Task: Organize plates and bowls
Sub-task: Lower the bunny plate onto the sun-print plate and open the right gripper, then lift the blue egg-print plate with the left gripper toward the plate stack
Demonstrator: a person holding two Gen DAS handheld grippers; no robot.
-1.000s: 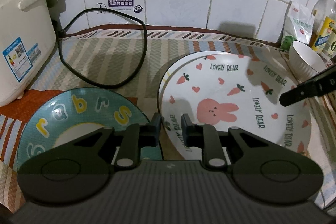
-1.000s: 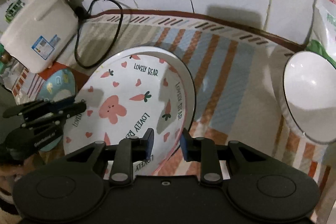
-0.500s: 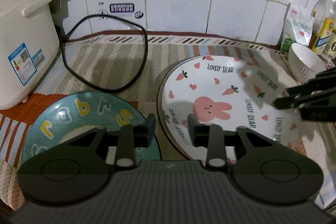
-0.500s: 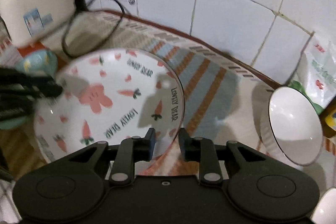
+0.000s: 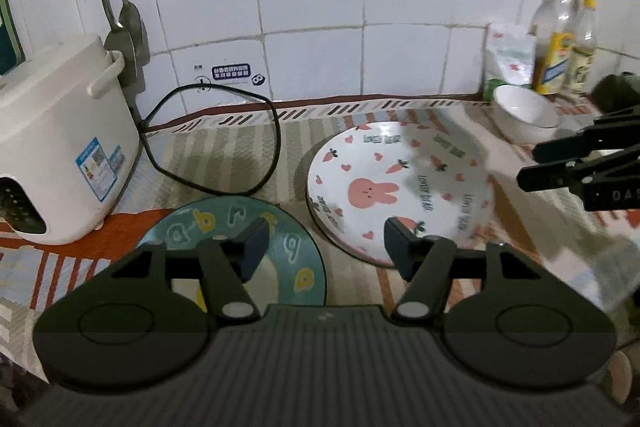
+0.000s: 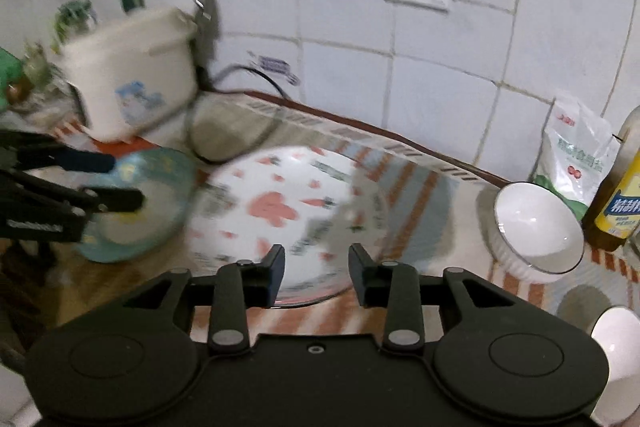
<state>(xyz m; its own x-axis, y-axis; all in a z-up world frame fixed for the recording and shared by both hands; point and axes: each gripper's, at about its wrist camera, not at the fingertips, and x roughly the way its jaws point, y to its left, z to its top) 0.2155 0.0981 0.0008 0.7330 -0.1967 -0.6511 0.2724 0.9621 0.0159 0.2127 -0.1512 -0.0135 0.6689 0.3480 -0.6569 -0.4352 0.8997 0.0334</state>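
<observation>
Lying flat on the striped cloth [image 5: 224, 143], the round white rabbit-print ceramic plate [image 5: 400, 187] sits beyond both grippers; left gripper [image 5: 324, 247] and right gripper [image 6: 316, 267] jaws are opening, empty.

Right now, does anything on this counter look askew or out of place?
Yes. The white ribbed bowl near the oil bottle sits tipped on its side instead of upright. The rabbit-print plate lies flat, though blur hides its far edge in the right wrist view.

Our right gripper [image 6: 316, 277] is opening, empty, above the blurred white rabbit-and-carrot plate [image 6: 280, 211]; a white ribbed ceramic bowl [image 6: 536, 227] sits right on the striped-cloth bench [image 6: 420, 179].
</observation>
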